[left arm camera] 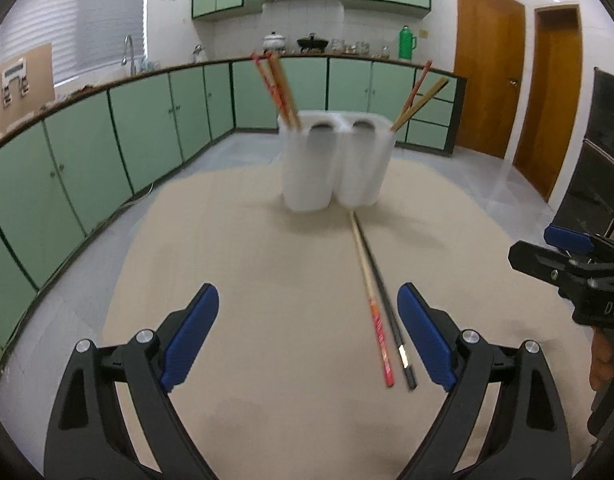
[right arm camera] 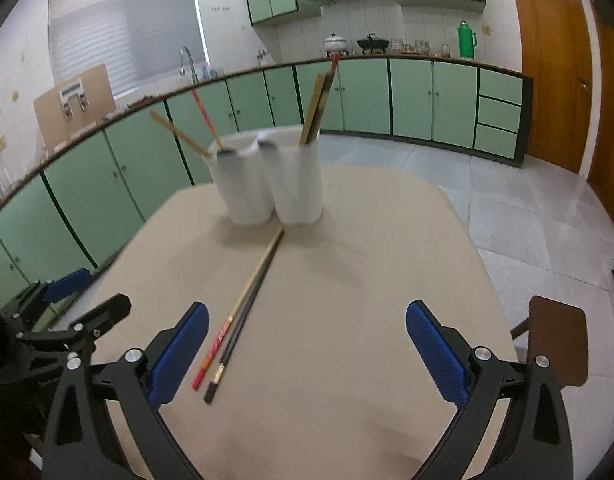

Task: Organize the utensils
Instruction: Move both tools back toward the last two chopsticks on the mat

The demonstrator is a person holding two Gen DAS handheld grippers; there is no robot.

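Note:
A white utensil holder point(left arm camera: 335, 160) with several round slots stands on the beige table point(left arm camera: 247, 280); it also shows in the right wrist view point(right arm camera: 271, 180). Chopsticks stick up from its outer slots point(left arm camera: 277, 88) point(left arm camera: 417, 98). Two loose chopsticks lie side by side on the table, one red-ended wooden point(left arm camera: 373, 304) point(right arm camera: 239, 312), one black point(left arm camera: 391, 320) point(right arm camera: 243, 320). My left gripper point(left arm camera: 307, 336) is open and empty, just left of their near ends. My right gripper point(right arm camera: 307, 356) is open and empty, just right of them.
The right gripper shows at the right edge of the left wrist view point(left arm camera: 575, 272). A brown chair point(right arm camera: 555, 340) stands at the table's right side. Green kitchen cabinets point(left arm camera: 107, 128) run behind and left of the table.

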